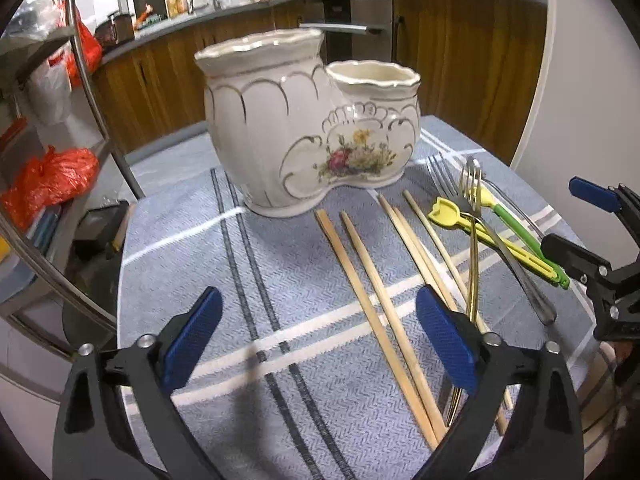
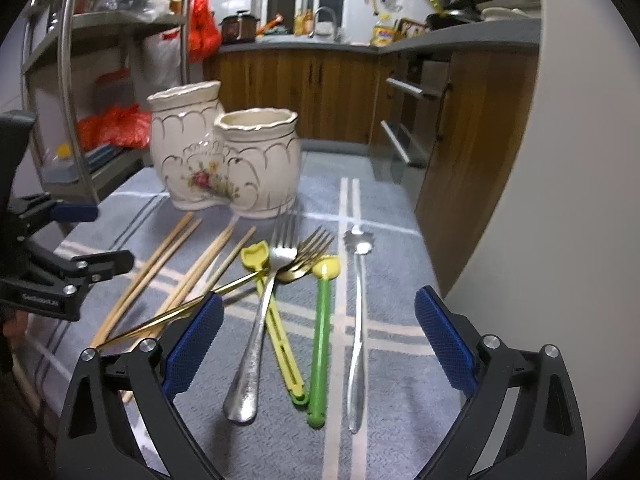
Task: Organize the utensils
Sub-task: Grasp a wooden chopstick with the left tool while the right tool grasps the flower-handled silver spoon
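Observation:
A cream ceramic holder [image 1: 304, 128] with two floral compartments stands upright at the back of the cloth. In front of it lie several wooden chopsticks [image 1: 376, 288], a gold fork [image 1: 474, 240], a silver fork [image 1: 500, 248] and yellow [image 1: 492, 236] and green [image 1: 520, 232] plastic utensils. My left gripper [image 1: 320, 344] hovers open over the chopsticks, holding nothing. My right gripper [image 2: 320, 344] is open above the silver fork [image 2: 256, 336], the green utensil [image 2: 320, 332] and a clear spoon [image 2: 358, 320]. The holder [image 2: 224, 160] stands behind them. Each view catches the other gripper at its side edge.
A blue-grey striped cloth [image 1: 200, 240] covers the table. A metal shelf rack holding orange bags [image 1: 48, 180] stands close on the left. Wooden cabinets [image 1: 460, 60] line the back, and a white wall [image 2: 520, 240] rises at the right table edge.

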{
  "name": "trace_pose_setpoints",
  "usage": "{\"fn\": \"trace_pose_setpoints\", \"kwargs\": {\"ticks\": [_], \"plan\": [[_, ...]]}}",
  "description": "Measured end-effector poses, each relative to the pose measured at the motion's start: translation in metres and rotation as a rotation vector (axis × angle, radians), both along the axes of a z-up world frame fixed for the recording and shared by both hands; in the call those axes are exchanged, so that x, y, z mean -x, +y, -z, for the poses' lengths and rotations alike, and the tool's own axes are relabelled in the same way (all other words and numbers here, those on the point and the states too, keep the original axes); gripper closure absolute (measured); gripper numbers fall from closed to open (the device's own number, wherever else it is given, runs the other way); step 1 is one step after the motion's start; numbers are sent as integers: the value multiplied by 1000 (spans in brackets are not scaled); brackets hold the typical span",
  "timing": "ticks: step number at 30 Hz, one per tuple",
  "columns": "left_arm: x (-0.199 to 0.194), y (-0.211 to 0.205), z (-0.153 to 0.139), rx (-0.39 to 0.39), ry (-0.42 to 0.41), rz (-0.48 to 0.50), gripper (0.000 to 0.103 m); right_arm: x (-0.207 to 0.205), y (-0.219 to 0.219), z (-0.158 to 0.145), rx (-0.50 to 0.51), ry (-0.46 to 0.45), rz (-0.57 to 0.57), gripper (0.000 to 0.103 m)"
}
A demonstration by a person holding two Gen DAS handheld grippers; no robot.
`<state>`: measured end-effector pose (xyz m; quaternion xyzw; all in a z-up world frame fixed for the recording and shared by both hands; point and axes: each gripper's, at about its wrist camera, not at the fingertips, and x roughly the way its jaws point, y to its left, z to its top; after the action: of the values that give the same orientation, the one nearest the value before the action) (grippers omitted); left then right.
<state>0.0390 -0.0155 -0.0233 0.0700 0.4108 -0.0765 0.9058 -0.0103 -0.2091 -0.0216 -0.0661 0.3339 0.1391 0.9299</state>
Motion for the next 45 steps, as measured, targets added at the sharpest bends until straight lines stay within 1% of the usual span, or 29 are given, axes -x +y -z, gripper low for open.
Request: {"fn": "trace_pose_setpoints", "kwargs": {"ticks": [1,2,3,4,5,7,10,13,17,19,23,25,26,28,30,32,38,39,41,42,43,44,45], "plan": [[-3,0,2,-3,12,-7,16,-4,2,1,-4,20,-4,23],[-5,0,4,-7,19,-12,17,-7,3,2,-9,39,-7,28],[-6,0,5,-10,24,-15,19,-10,5,2,-14,56,-12,36],[-6,0,6,-11,32,-16,21,-13,7,3,-20,73,-23,42],[-7,-1,7,-7,40,-14,22,-14,9,3,-20,83,-32,44],[-8,-2,9,-11,58,-12,27,-18,12,3,-3,90,-35,54],[-8,-4,12,-38,65,-16,31,-26,6,1,16,82,1,63],[-9,-3,15,-51,64,-22,31,-36,-10,1,13,100,45,67],[-12,-3,17,-45,72,-21,31,-50,-17,8,31,136,62,71],[-14,-3,17,-46,73,-22,35,-58,-19,12,39,156,68,73],[-15,-3,18,-44,85,-11,40,-67,-20,19,50,191,64,76],[-17,-2,18,-33,91,-2,48,-70,-20,23,50,211,57,77],[-19,-1,17,-23,99,0,50,-72,-19,23,50,215,57,77],[-23,1,17,-2,112,6,60,-74,-20,23,43,218,55,77],[-27,2,17,0,120,8,65,-75,-20,24,40,219,54,78],[-28,1,16,2,126,14,67,-77,-19,24,36,219,52,80],[-27,2,15,22,127,32,67,-79,-20,25,14,219,46,86],[-27,2,15,26,127,34,67,-80,-20,25,7,220,42,89],[-25,1,15,19,117,41,72,-79,-19,25,2,216,36,92],[-24,0,15,11,109,47,78,-78,-17,25,0,214,32,96],[-23,0,15,14,107,53,82,-77,-16,26,0,212,29,99],[-23,0,15,17,105,57,85,-76,-15,26,4,209,29,99],[-23,1,15,16,103,61,94,-75,-14,26,11,205,31,99]]}}
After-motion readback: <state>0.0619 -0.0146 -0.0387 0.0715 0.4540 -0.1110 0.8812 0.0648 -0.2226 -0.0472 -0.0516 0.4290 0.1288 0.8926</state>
